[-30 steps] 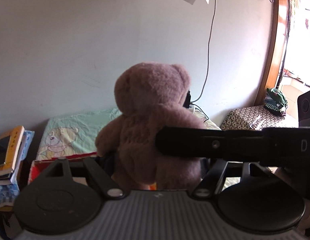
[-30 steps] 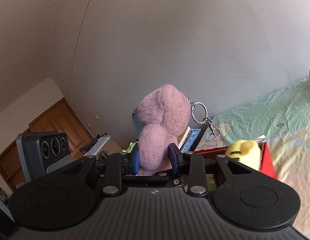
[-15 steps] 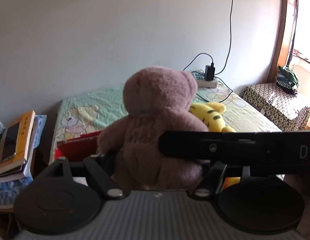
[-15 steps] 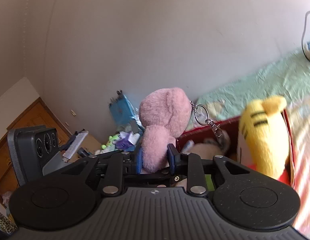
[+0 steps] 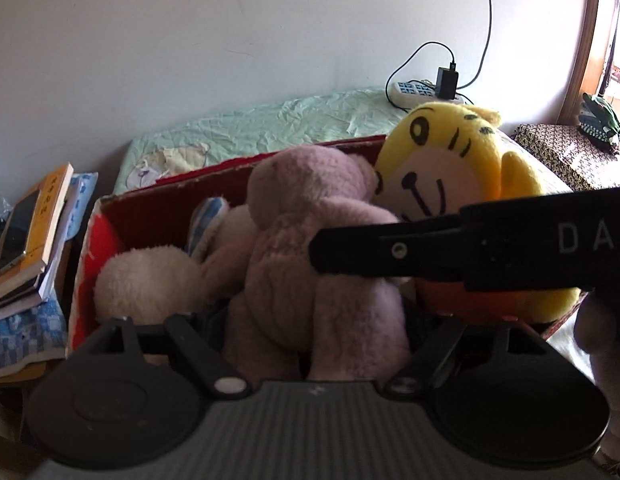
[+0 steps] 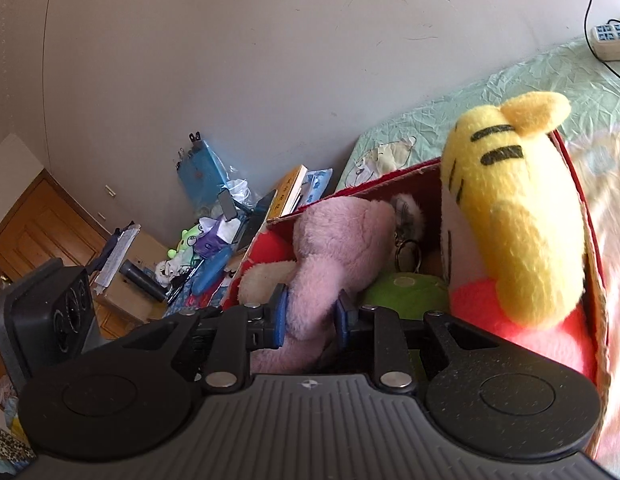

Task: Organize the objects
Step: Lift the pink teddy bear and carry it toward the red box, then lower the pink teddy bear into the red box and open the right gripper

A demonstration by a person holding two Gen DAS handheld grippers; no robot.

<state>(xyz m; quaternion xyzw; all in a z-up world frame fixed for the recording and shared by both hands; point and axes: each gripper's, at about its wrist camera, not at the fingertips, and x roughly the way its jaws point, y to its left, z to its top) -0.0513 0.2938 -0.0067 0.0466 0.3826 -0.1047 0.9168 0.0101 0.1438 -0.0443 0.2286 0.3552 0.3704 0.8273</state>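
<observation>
While both of my grippers close on it, the pink teddy bear (image 5: 310,248) sits low in the red cardboard box (image 5: 149,208); it is fuzzy and dusty pink, round-headed, seen from behind in the left wrist view, its head level with the box's far rim; my left gripper (image 5: 314,344) holds the bear's lower body, though its fingers are mostly hidden under the plush; my right gripper (image 6: 310,316) pinches the bear (image 6: 330,248) between its blue pads (image 6: 279,316), narrow, the fur bulging around them; a metal key ring (image 6: 408,254) hangs just beside the bear's head.

Crowding the box, a yellow tiger plush (image 5: 462,208) with black stripes and an orange-red lower body leans against the bear's right side, touching it; a cream plush (image 5: 145,284) lies on the bear's other side, and a green round toy (image 6: 406,290) lies between bear and tiger; the black bar of my right gripper crosses the left wrist view in front of the bear and tiger; the box stands on the bed (image 5: 269,128) with its pale green sheet; a power strip (image 5: 414,92) with a charger rests by the wall; a stack of books (image 5: 33,240) sits left of the box.
</observation>
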